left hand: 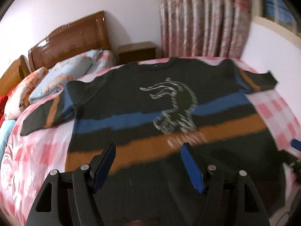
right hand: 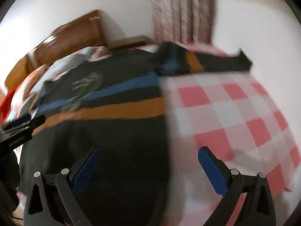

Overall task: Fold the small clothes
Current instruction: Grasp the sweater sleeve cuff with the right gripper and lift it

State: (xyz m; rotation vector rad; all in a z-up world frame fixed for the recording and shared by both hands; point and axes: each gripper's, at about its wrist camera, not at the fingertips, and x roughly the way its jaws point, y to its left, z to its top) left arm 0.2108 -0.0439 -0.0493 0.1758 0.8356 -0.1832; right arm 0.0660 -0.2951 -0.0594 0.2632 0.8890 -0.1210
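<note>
Left tool [left hand: 147, 146] spread wide, nothing between its 2 blue pads, poised over the lower middle of the sweater [left hand: 169, 94] near its hem, angled down at the dark knit just below the orange stripe. Right tool [right hand: 149, 150] likewise spread, gripping nothing, straddling the sweater's side edge: 1 blue pad [right hand: 86, 169] over the dark fabric, the other over the bare checked bedspread [right hand: 235, 113].

Sweater spread flat, front up, across the bed, collar toward the far edge by the curtain [left hand: 203, 18], hem toward the near edge under both tools. Both sleeves out sideways: 1 [left hand: 47, 113] reaching toward the pillows [left hand: 62, 75] at the headboard [left hand: 69, 39] end, the other [right hand: 203, 60] reaching toward the opposite edge of the bed. Blue stripe and orange stripe across the chest, with a pale sketched print [left hand: 175, 105] over both at the middle.

Seen from the right wrist, the left tool's black body at the left margin, over the sweater's far side. Seen from the left wrist, a sliver of blue pad from the right tool at the right margin, beside the sweater's edge. Heavy blur in the right wrist view; contact with the fabric impossible to judge for either tool.
</note>
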